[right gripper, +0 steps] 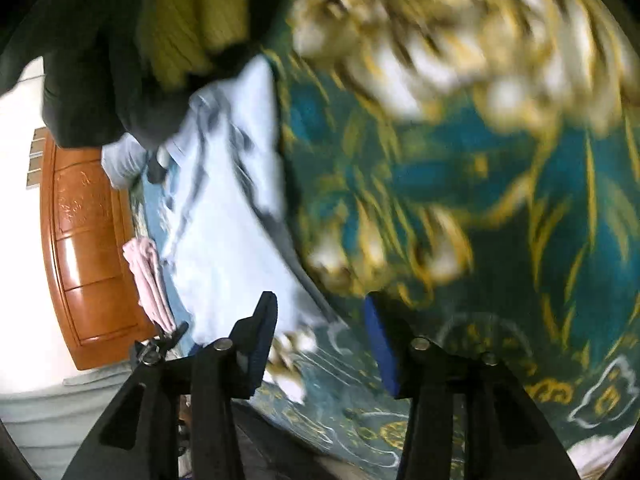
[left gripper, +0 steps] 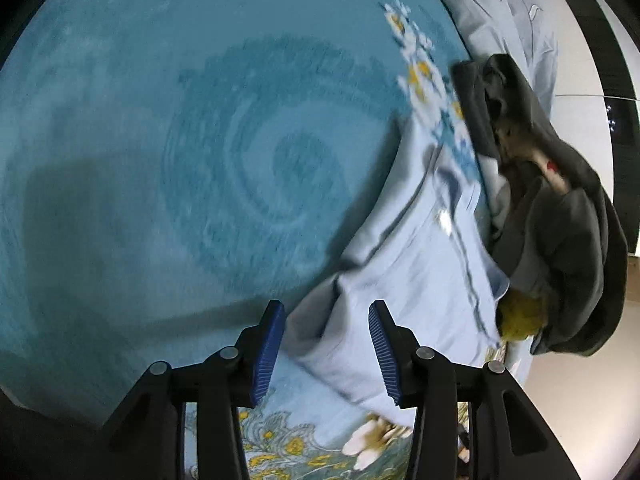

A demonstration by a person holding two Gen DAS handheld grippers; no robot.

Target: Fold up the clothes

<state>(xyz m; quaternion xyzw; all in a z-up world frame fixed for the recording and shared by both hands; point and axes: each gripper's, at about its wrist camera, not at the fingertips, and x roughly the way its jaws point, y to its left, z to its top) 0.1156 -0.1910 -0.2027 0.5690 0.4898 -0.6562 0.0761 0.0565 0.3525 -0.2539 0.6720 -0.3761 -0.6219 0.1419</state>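
While both our left gripper and right gripper hang released, nothing holds the pale blue garment. Through the blur, we may snag the dark grey garment touching it.

A home bedroom: a bed under a teal flowered blanket, loose clothes heaped at its edge, a carved wooden cabinet against a white wall.

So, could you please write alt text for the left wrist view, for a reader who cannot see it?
The open left gripper, with blue-padded fingers, hovers over a pale blue garment lying on a teal patterned blanket. Beside the garment at the right lies a heap of dark grey clothing with something yellow tucked under it.
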